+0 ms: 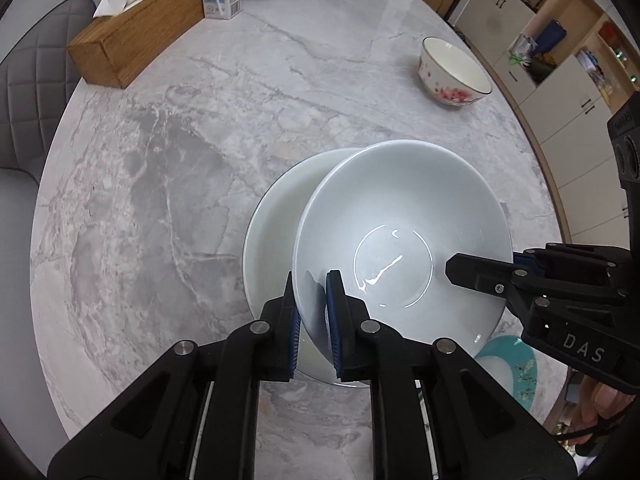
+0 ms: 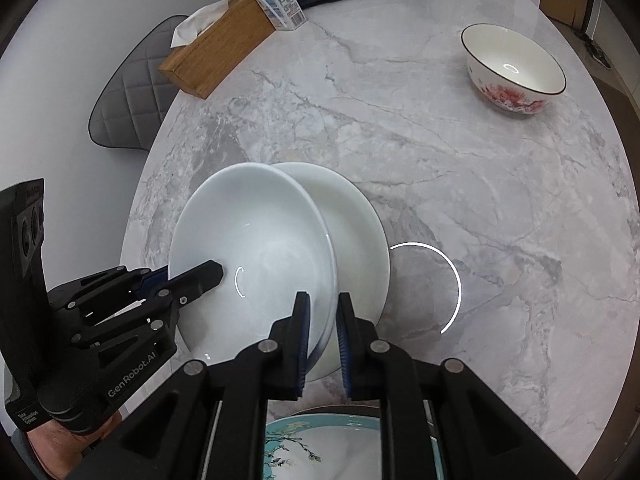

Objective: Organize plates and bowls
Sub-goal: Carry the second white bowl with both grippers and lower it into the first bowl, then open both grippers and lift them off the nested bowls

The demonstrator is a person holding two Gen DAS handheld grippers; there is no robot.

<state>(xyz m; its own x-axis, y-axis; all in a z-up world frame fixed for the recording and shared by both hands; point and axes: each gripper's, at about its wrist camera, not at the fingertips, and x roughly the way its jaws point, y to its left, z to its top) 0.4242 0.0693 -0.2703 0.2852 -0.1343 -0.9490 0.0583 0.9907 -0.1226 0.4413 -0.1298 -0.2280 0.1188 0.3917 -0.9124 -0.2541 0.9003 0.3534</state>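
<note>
Left wrist view: the left gripper (image 1: 316,300) is clamped on the near rim of a plain white bowl (image 1: 404,236), one pad inside the wall and one outside. The bowl hangs tilted over a white plate (image 1: 272,216), overlapping the plate's right side; whether they touch is not clear. The right gripper (image 1: 480,268) pinches the same bowl's rim on the side away from the plate. Beyond the white bowl, well apart from it, a floral bowl (image 1: 452,70) stands alone on the marble table (image 1: 200,160). A teal floral plate (image 1: 508,364) peeks out just beside the white bowl's near edge.

Right wrist view: the right gripper (image 2: 323,312) is closed tight on the white bowl (image 2: 256,248) at its rim, and the left gripper (image 2: 200,276) grips the opposite rim. The white plate (image 2: 360,232) lies under and beside the bowl. The teal floral plate (image 2: 320,440) sits below the bowl's near edge, and the floral bowl (image 2: 516,68) is far off across the table (image 2: 460,180).

The job looks about mid-way: the white bowl is carried by both tongs and not yet set down, and the floral bowl is still ungathered.
</note>
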